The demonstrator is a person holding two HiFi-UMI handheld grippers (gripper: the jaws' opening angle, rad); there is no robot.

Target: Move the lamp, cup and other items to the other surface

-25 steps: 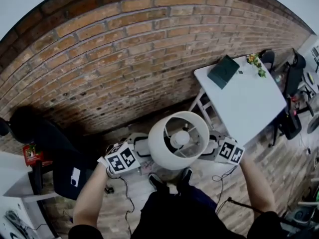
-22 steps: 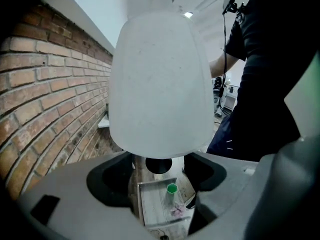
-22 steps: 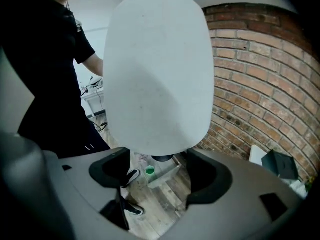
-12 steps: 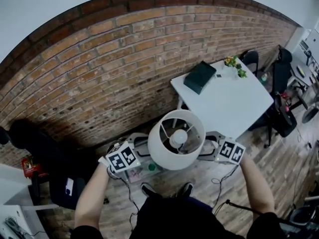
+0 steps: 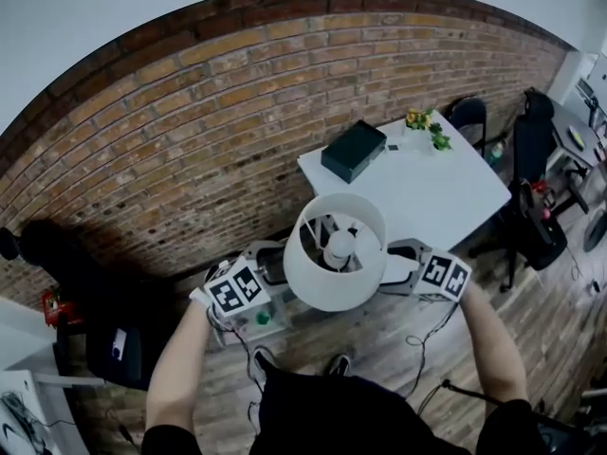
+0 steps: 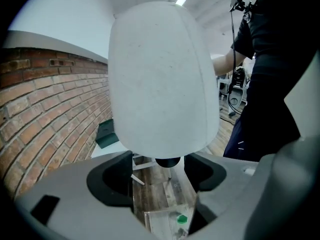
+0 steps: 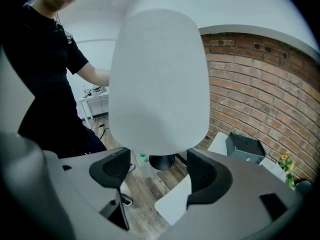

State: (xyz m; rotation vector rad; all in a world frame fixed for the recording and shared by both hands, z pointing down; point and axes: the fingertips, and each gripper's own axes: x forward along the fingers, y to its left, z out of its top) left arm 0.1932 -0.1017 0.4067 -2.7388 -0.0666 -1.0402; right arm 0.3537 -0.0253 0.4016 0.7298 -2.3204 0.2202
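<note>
A white lamp with a drum shade hangs in the air between both grippers, over the wooden floor. My left gripper presses the shade from the left and my right gripper from the right. In the left gripper view the shade fills the middle, and the lamp's black base shows between the widely spread jaws of the gripper. The right gripper view shows the same: shade, base, jaws of the gripper wide apart. Neither pair of pads closes round anything.
A white table stands just beyond the lamp, against the brick wall. It carries a dark green box and a small plant. A clear container lies on the floor below. Black chairs stand right, another left.
Both grippers have carried the lamp toward the white table and a little upward. The table now lies much nearer the shade, and the shoes have slipped lower in the view.
</note>
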